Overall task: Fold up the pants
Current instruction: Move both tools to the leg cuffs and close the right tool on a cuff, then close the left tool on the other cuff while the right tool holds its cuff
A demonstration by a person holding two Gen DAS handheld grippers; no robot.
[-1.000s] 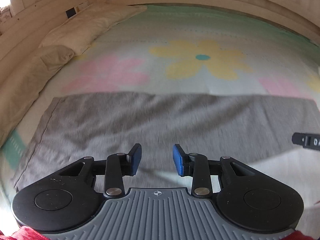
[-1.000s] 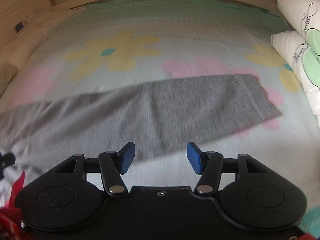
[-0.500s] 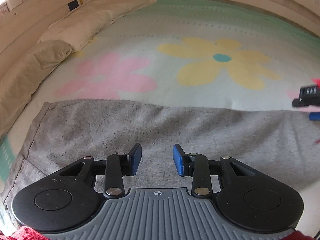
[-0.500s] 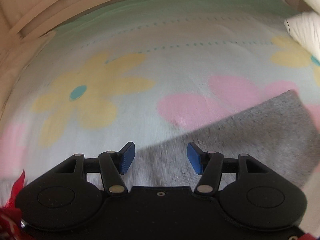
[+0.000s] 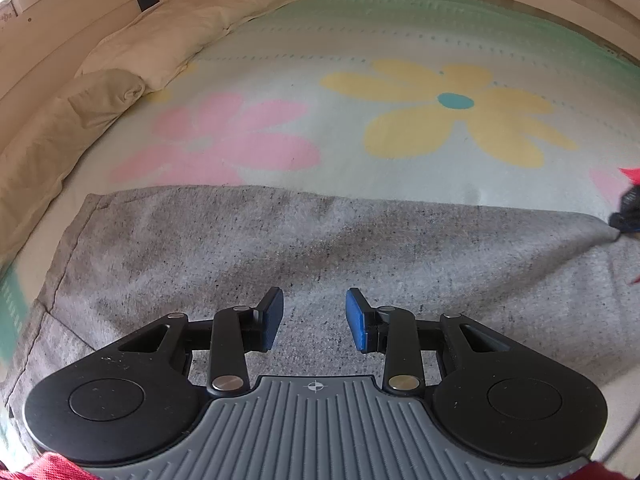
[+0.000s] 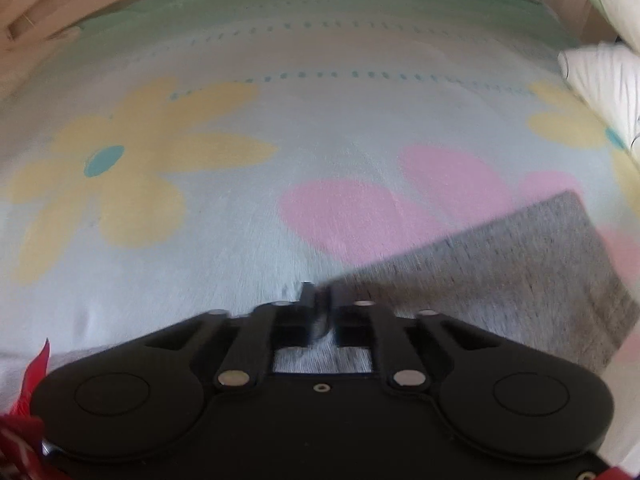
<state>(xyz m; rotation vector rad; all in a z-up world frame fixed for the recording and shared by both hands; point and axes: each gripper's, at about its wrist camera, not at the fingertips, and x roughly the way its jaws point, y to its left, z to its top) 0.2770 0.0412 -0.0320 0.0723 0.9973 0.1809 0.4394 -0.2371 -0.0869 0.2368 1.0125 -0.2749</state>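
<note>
Pants, grey and speckled, lie spread flat across the bed, on a sheet printed with pink and yellow flowers. No readable writing or brand shows anywhere. The left gripper hovers over the middle of the cloth with its jaws apart and nothing between them. The right gripper has its jaws pressed together on the far edge of the pants, where the fabric is pulled to a peak; that view is blurred. Beige pillows line the bed's left side.
</note>
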